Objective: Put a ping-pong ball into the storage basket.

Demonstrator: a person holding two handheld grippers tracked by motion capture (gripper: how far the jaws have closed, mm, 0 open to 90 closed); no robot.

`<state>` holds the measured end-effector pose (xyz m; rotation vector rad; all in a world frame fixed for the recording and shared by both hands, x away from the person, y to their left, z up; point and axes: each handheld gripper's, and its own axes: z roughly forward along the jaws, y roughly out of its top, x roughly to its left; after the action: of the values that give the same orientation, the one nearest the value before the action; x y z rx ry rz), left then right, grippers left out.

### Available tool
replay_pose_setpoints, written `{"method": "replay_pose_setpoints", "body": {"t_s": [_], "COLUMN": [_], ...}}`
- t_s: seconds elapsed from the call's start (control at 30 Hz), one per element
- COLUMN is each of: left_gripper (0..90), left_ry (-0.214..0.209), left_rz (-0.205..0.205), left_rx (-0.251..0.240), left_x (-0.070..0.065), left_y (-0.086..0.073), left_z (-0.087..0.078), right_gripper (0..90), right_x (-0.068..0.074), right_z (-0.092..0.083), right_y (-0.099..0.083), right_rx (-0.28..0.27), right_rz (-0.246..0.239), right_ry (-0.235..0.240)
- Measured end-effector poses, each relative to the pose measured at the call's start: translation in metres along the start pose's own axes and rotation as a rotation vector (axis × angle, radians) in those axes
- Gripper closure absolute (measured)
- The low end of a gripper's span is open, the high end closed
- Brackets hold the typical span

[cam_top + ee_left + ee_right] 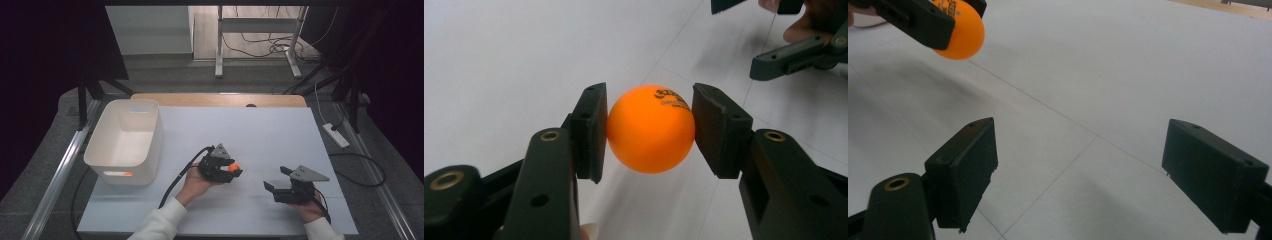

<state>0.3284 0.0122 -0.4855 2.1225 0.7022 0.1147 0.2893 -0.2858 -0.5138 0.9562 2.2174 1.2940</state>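
Two tools on the worktop [260, 130] here. From the high view, the left tool [234, 171] has an orange ball [233, 167] clamped at its tip, and the white bin [125, 140] sits off to that tool's own left and a bit farther away, well apart. The left hand is clearly the nearer one to it, so my guess is the ball goes there, which means swinging left over the rim. The right tool [277, 179] sits off to the right, jaws spread, nothing in them.

Left gripper view: the ball [651, 129] is dead centre between the two pads, both pressing its sides, printed logo facing up. It's round, so no long axis to worry about.

Right gripper view: the jaws stand wide apart over bare worktop, and the ball [965, 35] sits up ahead to its left.
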Motion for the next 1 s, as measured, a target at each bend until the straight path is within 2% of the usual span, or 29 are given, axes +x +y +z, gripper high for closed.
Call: {"method": "replay_pose_setpoints", "body": {"t_s": [0.4,1.0], "left_gripper": [50.6,50.6], "left_ry": [0.007,0.033], "left_rz": [-0.018,-0.007], "left_rx": [-0.060,-0.129], "left_x": [0.003,0.004], "left_y": [0.003,0.013], "left_z": [-0.017,-0.046], "right_gripper": [14.4,14.4], "right_x": [0.000,0.000], "right_z": [0.000,0.001], "right_y": [0.000,0.000], "right_rx": [0.002,0.007], "right_rz": [-0.001,0.000], "right_ry": [-0.001,-0.004]}}
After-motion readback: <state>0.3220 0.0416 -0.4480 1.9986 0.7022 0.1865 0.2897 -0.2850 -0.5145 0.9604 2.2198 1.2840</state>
